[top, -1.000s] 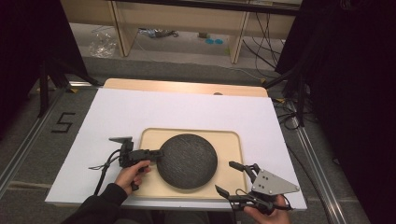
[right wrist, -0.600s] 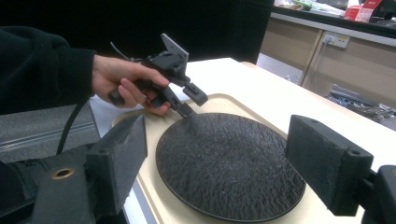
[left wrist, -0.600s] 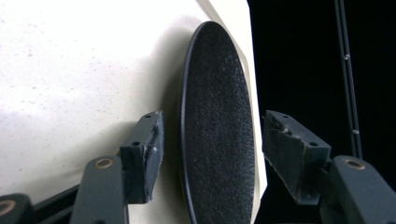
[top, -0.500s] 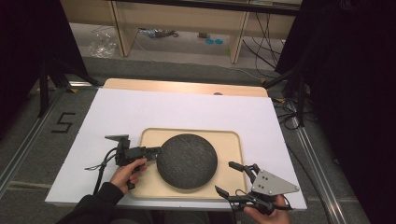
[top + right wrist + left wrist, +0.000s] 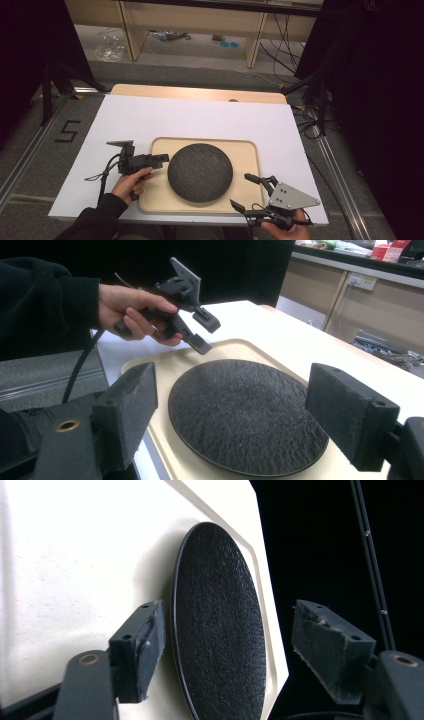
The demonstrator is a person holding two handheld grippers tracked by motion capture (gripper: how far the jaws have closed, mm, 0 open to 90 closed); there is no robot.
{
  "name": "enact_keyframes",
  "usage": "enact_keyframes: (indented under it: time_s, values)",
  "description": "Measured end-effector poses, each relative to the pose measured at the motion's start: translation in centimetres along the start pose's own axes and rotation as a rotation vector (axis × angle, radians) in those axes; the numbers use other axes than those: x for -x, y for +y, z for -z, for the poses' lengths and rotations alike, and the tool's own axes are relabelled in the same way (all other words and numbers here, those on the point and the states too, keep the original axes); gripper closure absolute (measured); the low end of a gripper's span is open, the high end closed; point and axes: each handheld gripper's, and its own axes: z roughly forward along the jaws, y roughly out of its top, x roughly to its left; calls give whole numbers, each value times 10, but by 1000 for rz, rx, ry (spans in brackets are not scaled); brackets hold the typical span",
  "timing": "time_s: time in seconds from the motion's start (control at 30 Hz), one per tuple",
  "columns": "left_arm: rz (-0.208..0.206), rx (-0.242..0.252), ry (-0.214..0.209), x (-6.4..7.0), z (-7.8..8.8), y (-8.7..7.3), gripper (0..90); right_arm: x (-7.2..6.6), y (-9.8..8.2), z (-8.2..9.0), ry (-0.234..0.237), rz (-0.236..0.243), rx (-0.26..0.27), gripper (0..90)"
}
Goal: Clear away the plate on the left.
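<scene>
A round black textured plate (image 5: 200,172) lies on a beige tray (image 5: 247,150) in the middle of the white table. My left gripper (image 5: 162,160) is turned on its side at the plate's left edge, jaws open. In the left gripper view the plate (image 5: 220,625) stands ahead between the open fingers (image 5: 140,642), untouched. In the right gripper view the left gripper (image 5: 202,332) hovers over the tray's rim (image 5: 150,362), just short of the plate (image 5: 245,415). My right gripper (image 5: 241,190) sits at the tray's near right corner, open and empty, facing the plate.
The white table surface (image 5: 200,117) spreads wide behind and beside the tray. Its front edge runs just below both hands. A cable (image 5: 102,175) trails from the left gripper toward the person. Wooden shelving (image 5: 250,35) and cables stand beyond the table.
My left gripper has crept slightly away from the person along the plate's left edge. The right gripper and the plate have stayed put.
</scene>
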Motion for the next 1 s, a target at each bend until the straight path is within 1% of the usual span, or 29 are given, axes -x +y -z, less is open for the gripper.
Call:
enact_keyframes:
  time_s: [0.07,0.17,0.2,0.23,0.33,0.4,0.43,0.53,0.57,0.6,0.63,0.7,0.73,0.8,0.93,1.0]
  values:
    - [-1,10,5,1,3,1,285,0,0,0,5,7,-8,220]
    - [3,9,0,1,6,2,284,0,0,0,6,7,-7,219]
    - [-4,20,-9,0,8,3,284,0,0,0,7,7,-9,219]
    - [-2,24,-4,1,9,3,284,0,0,0,2,7,-4,219]
    - [-6,21,-3,2,12,5,282,0,0,0,1,6,-4,219]
    - [-17,22,-2,3,16,6,281,0,0,0,7,7,-9,219]
    - [-31,33,-6,3,19,7,281,0,0,0,6,7,-8,219]
    - [-39,39,-4,4,22,8,281,0,0,0,6,6,-7,219]
    - [-35,38,-2,5,24,9,279,0,0,0,6,6,-8,219]
    - [-46,47,1,4,26,9,269,0,0,0,6,6,-8,219]
    - [-48,49,5,5,27,9,269,0,0,0,6,6,-8,219]
    - [-42,52,10,5,30,10,261,0,0,0,7,6,-8,219]
    - [-37,53,14,6,31,11,251,1,-1,-1,16,7,-7,219]
    - [-56,56,23,6,34,11,244,0,0,0,6,6,-7,219]
    - [-59,56,31,7,37,12,235,0,-1,0,8,5,-9,219]
    - [-68,63,23,7,39,12,231,0,-1,-1,12,5,1,219]
